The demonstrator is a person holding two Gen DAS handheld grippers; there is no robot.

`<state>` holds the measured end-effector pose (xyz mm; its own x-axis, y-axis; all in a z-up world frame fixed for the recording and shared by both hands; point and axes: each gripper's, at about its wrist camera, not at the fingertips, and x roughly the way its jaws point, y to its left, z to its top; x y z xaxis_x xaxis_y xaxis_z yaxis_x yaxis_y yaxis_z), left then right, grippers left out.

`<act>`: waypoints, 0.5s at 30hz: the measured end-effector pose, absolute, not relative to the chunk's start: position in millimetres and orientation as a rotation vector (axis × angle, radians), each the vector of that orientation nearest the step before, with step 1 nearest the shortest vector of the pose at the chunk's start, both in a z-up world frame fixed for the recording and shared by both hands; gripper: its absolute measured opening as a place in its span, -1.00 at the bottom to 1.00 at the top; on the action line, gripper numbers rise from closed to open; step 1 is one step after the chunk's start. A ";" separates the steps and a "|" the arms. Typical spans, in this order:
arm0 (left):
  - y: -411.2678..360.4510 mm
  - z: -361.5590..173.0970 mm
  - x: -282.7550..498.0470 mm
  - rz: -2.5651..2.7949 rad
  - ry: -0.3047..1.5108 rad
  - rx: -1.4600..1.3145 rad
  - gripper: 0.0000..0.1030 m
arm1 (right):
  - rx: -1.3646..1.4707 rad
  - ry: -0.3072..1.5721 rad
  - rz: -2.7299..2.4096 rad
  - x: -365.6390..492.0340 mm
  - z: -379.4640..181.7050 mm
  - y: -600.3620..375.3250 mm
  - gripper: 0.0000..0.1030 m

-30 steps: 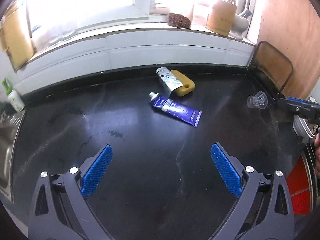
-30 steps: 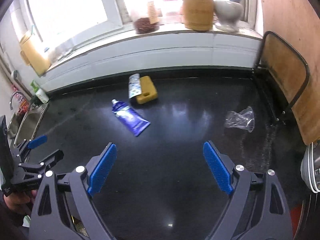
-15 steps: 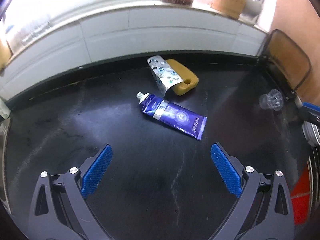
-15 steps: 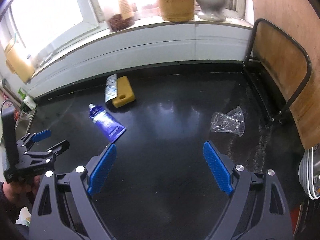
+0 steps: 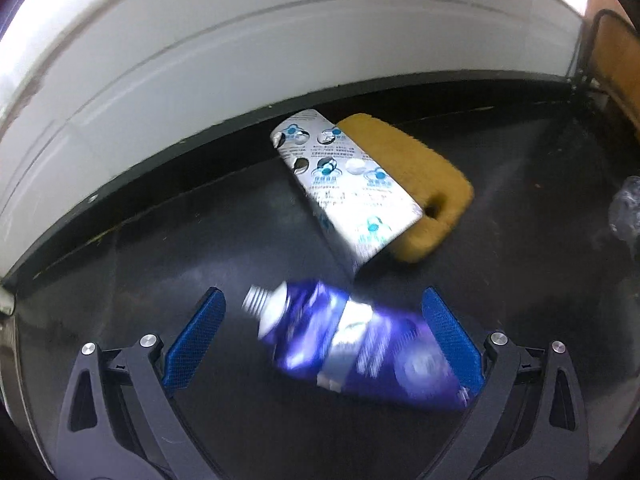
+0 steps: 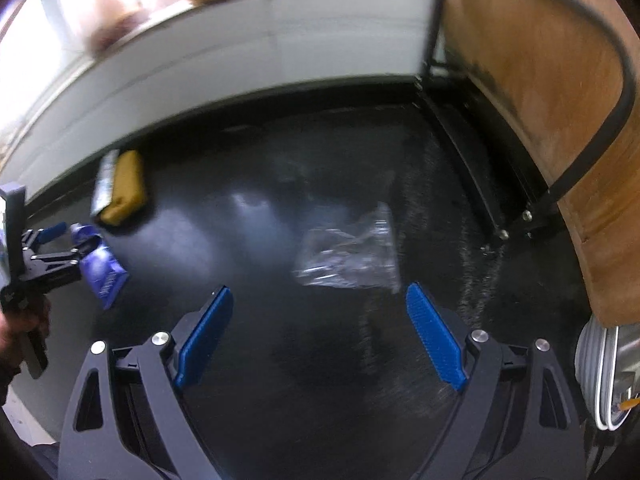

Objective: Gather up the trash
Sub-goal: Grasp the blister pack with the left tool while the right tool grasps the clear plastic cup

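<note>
Soft purple tube [image 5: 352, 344] lay on the counter [image 5: 200, 240] between your left gripper's [image 5: 324, 332] spread jaws, light and squashy, best pinched mid-body, while the crackly plastic [image 6: 350, 254] sat beyond your right gripper's [image 6: 320, 336] spread jaws.

A: Silver foil blister pack [image 5: 347, 184], lying half over the yellow sponge [image 5: 416, 176] — rows of small blue print and round blue logos. Legible?

B: No. Too fine, partly smeared.

A: Purple squeeze tube [image 5: 360, 344] with white cap?

B: Pale lettering and a round emblem, all motion-blurred. Nothing readable anywhere.
</note>
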<state>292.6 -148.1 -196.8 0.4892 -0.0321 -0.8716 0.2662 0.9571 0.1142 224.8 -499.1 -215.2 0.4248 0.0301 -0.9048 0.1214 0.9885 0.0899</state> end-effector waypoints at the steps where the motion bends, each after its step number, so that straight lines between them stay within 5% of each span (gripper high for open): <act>1: -148.7 -199.6 297.4 -0.186 1.050 0.250 0.86 | 0.160 1.149 -0.066 230.9 -224.2 -505.9 0.66; 8: -152.9 -209.5 328.2 -0.250 1.040 0.239 0.85 | 0.258 1.211 -0.025 266.5 -259.4 -526.4 0.60; 12: -162.8 -206.6 325.2 -0.331 1.022 0.267 0.56 | 0.275 1.229 0.016 276.6 -265.3 -523.4 -0.33; 15: -163.1 -204.7 319.8 -0.358 1.035 0.233 0.23 | 0.278 1.213 0.039 278.0 -261.6 -517.6 -0.40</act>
